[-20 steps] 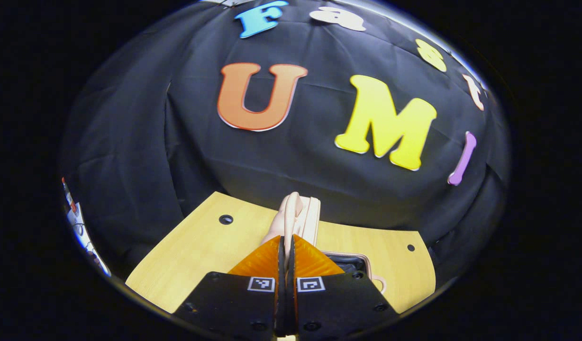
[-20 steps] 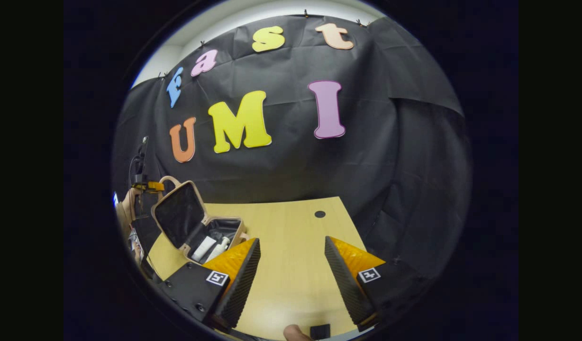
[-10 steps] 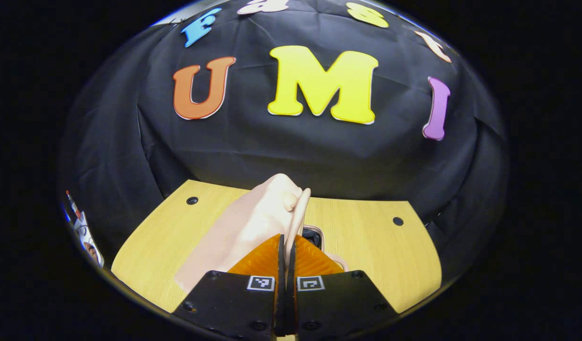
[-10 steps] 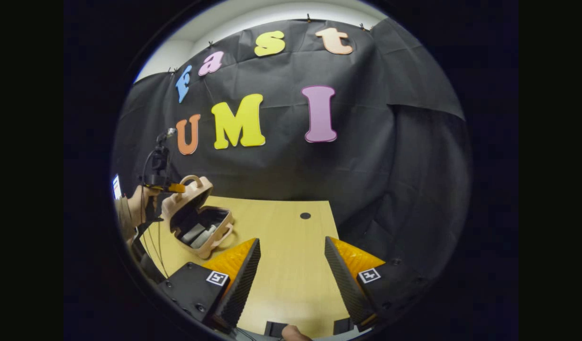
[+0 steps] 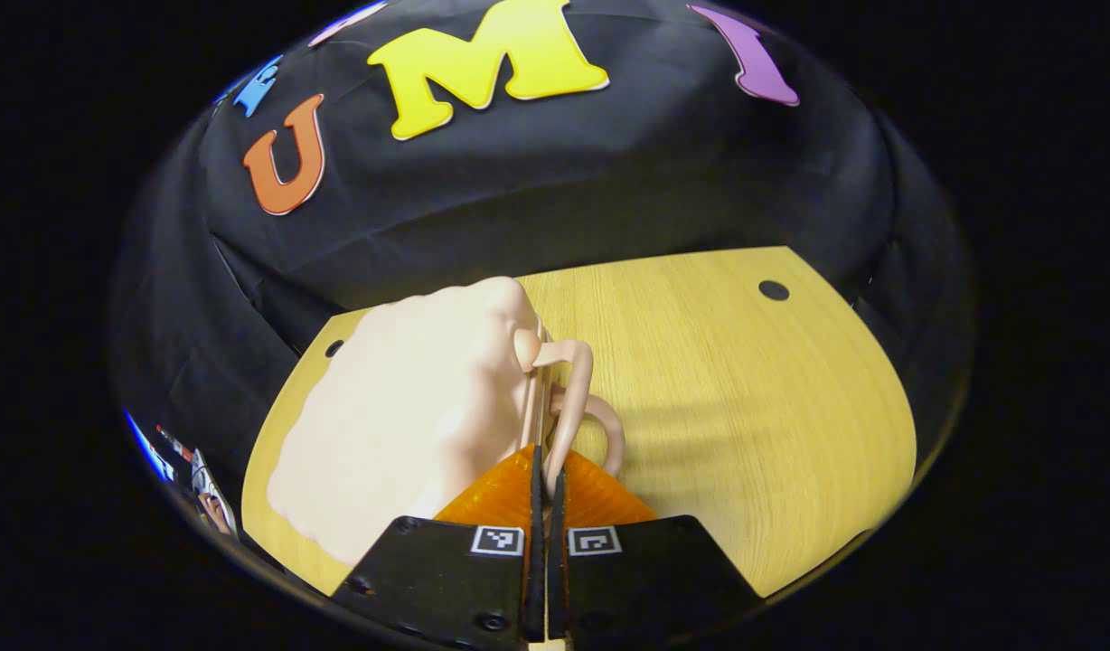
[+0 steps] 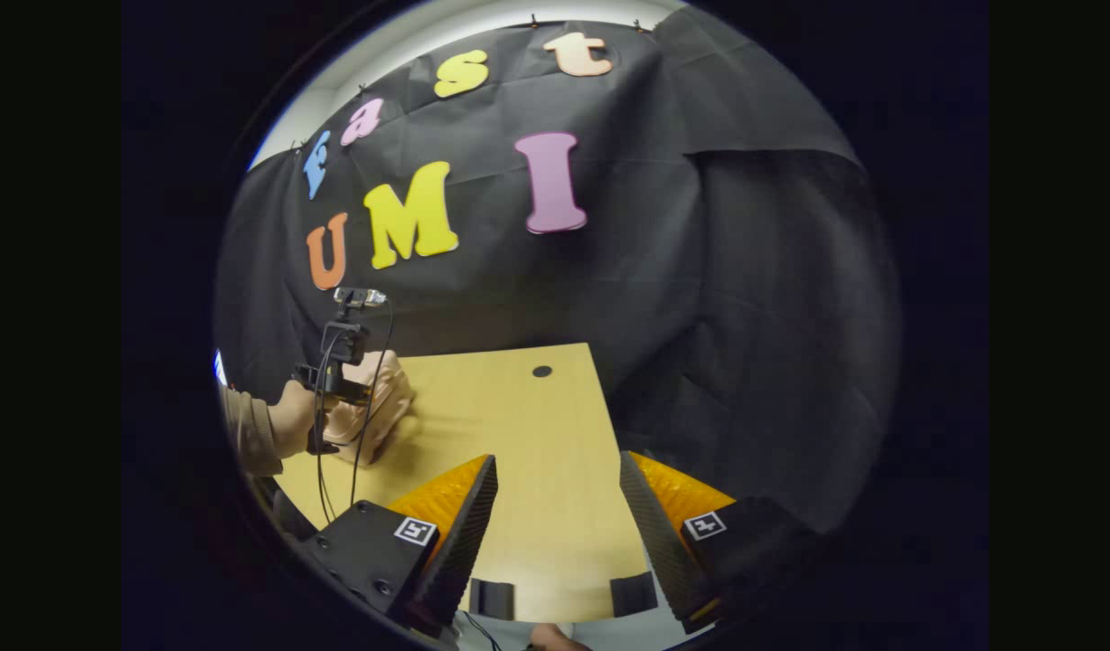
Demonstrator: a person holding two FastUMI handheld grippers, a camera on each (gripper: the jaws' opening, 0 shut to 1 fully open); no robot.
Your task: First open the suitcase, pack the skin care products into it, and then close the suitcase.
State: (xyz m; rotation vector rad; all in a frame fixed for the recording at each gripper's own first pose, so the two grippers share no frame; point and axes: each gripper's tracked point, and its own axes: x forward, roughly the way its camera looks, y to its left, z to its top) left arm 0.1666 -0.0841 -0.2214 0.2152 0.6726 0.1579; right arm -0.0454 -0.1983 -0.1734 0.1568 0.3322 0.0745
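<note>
**Lid down, left gripper on the handle**

I've got the left gripper clamped on 1 of the 2 handles of the suitcase, which lies on its side on the table, lid looking shut. My call: closing step is nearly done. To finish well, press the lid flat until both handles line up, release only when nothing springs back, then pull straight off so the case doesn't drag. Can't see any latch or zip.

Pose: in the right gripper view a hand holds the left gripper low over the suitcase at the table's left edge. My right gripper hangs well apart, jaws wide, holding nothing.
</note>
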